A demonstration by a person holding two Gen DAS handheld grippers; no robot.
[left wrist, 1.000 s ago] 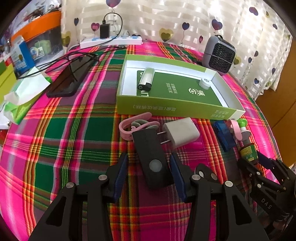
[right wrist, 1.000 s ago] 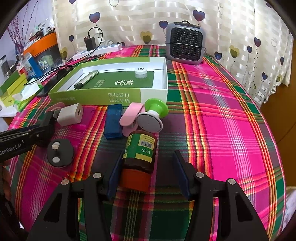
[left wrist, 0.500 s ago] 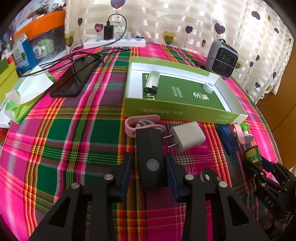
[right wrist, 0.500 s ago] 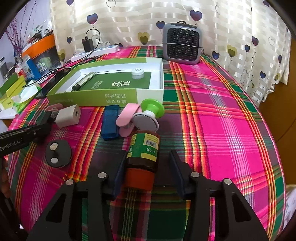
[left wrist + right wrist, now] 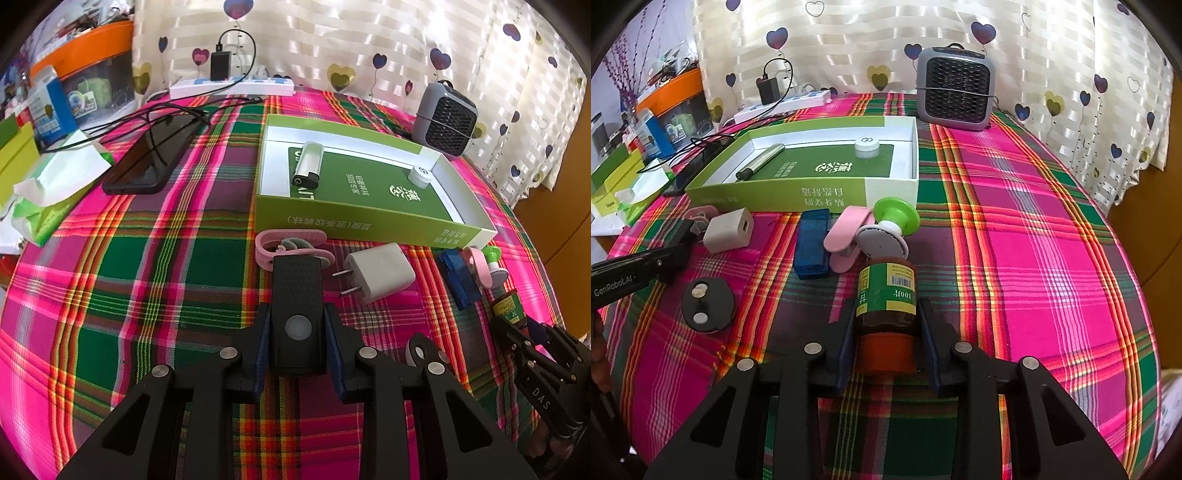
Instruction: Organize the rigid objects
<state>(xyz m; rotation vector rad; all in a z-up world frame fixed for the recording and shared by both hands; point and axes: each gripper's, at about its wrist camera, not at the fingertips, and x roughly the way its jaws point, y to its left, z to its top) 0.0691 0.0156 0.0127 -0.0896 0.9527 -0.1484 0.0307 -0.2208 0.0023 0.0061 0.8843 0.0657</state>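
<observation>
Left hand-held gripper (image 5: pixel 297 345): jaws have just been closing and now pinch the black rectangular device (image 5: pixel 297 295), which lies flat on the plaid table (image 5: pixel 147 280) just in front of the green box (image 5: pixel 369 218). Right hand-held gripper (image 5: pixel 886 339): jaws likewise closing, pads now pressed on the brown medicine bottle (image 5: pixel 887 299), lying near the pink clip (image 5: pixel 842 236).

You are in a home: a plaid tablecloth (image 5: pixel 1034 229) covers the table, a heart-print curtain (image 5: pixel 849 44) hangs across the top, a small heater (image 5: pixel 955 94) stands at upper centre, and a power strip (image 5: pixel 232 88) and phone (image 5: pixel 155 155) sit upper left.
</observation>
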